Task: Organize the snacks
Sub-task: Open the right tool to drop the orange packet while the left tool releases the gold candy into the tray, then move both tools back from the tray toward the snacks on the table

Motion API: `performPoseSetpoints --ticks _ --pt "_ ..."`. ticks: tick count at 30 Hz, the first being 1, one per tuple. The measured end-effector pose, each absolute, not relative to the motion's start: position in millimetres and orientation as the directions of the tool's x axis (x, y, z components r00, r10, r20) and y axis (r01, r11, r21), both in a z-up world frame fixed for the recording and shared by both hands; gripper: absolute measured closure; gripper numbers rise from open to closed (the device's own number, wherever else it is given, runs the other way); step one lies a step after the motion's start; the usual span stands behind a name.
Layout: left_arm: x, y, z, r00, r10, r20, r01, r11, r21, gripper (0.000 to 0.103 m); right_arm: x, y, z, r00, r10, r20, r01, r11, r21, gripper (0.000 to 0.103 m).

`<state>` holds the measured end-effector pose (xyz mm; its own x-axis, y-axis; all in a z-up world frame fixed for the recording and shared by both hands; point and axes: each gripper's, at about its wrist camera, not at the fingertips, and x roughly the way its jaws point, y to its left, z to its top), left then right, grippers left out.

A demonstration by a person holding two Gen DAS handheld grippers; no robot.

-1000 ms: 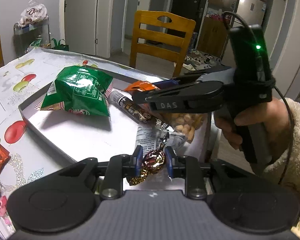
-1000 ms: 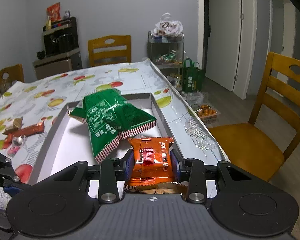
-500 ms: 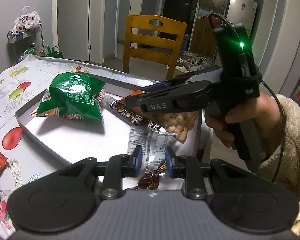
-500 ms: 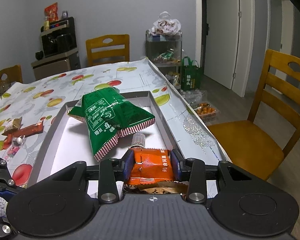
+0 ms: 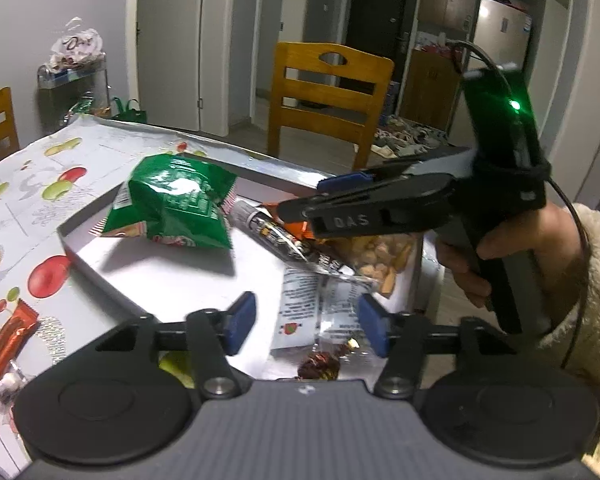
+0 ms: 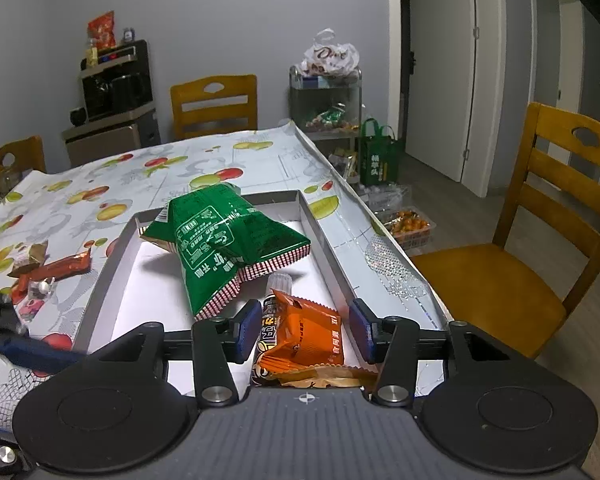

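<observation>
A grey tray (image 6: 320, 236) on the fruit-print table holds a green snack bag (image 6: 228, 240), a dark tube-shaped bar (image 5: 284, 240), a bag of peanuts (image 5: 376, 256) and a clear printed packet (image 5: 320, 312). My left gripper (image 5: 307, 328) hangs over the tray's near corner with its jaws opening. Below them a foil-wrapped candy (image 5: 320, 364) lies loose on the clear packet, touched by neither pad. My right gripper (image 6: 304, 330) is also opening. The orange packet (image 6: 304, 332) lies tilted between its pads, clear of both, on top of the bar.
Loose snacks, among them a red bar (image 6: 56, 268), lie on the table left of the tray. A wooden chair (image 6: 540, 260) stands off the table's right edge, and another chair (image 5: 328, 92) beyond the far side. A cart with bags (image 6: 328, 92) stands by the wall.
The left jaws, shut on the foil candy before, have spread and the candy has dropped into the tray. The right jaws have parted and the orange packet has slumped free.
</observation>
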<state>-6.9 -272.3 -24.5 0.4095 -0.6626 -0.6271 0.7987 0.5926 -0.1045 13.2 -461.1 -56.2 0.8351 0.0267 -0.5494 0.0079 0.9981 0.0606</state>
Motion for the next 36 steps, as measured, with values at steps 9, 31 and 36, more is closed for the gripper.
performPoseSetpoints --ticks 9,31,36 --pt "-6.2 -265.6 -21.0 0.427 -0.653 -0.625 0.787 0.609 -0.098 0.036 8.3 -452.6 -47.6 0.846 0.032 -0.532 -0.003 0.998 0.055 0.037" --pt "-14.1 -215.1 -14.8 0.484 -0.644 -0.593 0.742 0.661 -0.112 0.036 2.9 -402.9 -26.0 0.849 0.096 -0.519 -0.09 0.995 0.037 0.032" --pt "-10.7 -187.9 -9.5 0.536 -0.607 -0.587 0.7 0.708 -0.092 0.036 5.3 -382.6 -20.5 0.846 0.141 -0.515 -0.136 0.99 0.046 0.031"
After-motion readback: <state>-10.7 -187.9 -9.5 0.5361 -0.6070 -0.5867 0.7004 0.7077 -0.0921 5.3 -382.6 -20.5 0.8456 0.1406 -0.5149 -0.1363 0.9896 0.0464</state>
